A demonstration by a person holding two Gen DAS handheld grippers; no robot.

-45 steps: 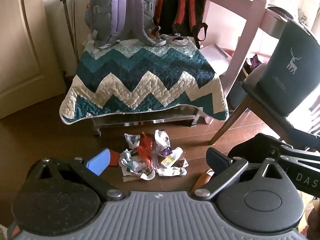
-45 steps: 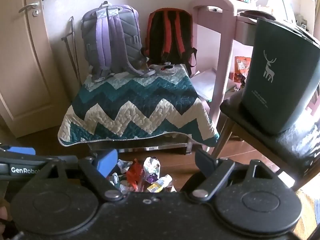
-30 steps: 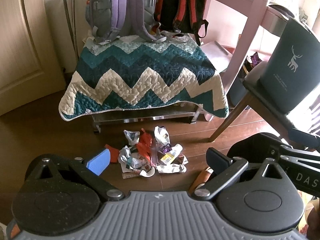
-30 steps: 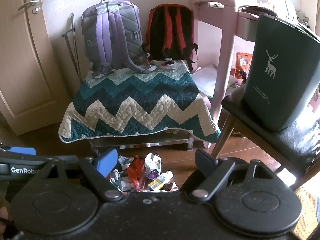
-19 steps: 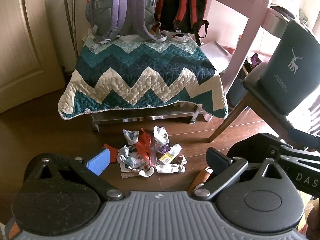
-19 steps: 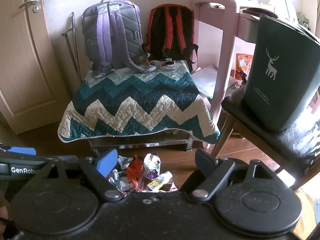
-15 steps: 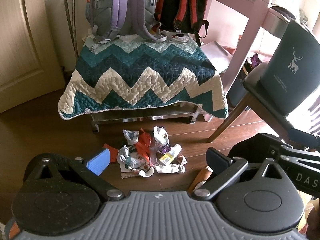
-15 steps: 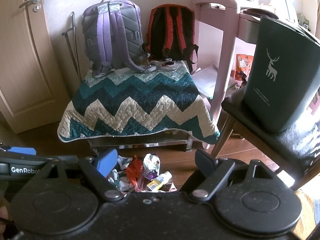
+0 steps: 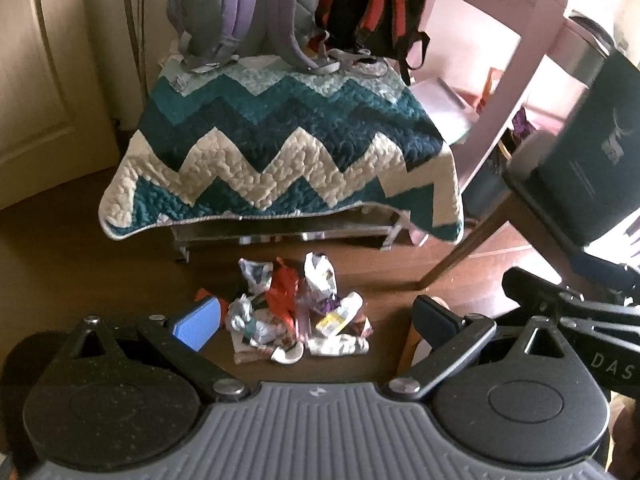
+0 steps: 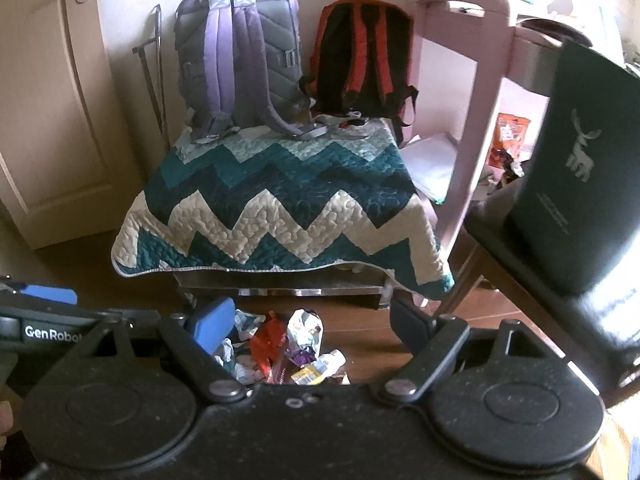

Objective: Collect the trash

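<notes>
The trash pile [image 9: 298,312] lies on the floor just near of the quilt [image 9: 280,152]; your views have swung left, blurring the bin [image 10: 592,184]. Both the left gripper [image 9: 316,320] and right gripper [image 10: 312,324] hang apart, empty, so nothing's collected yet

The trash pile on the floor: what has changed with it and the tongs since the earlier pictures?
Very little. Both views dipped slightly, so both tongs eased a bit toward the trash pile. The left tongs and right tongs remain open and empty; nothing was gripped. The pile, quilt and green bin stayed put.
</notes>
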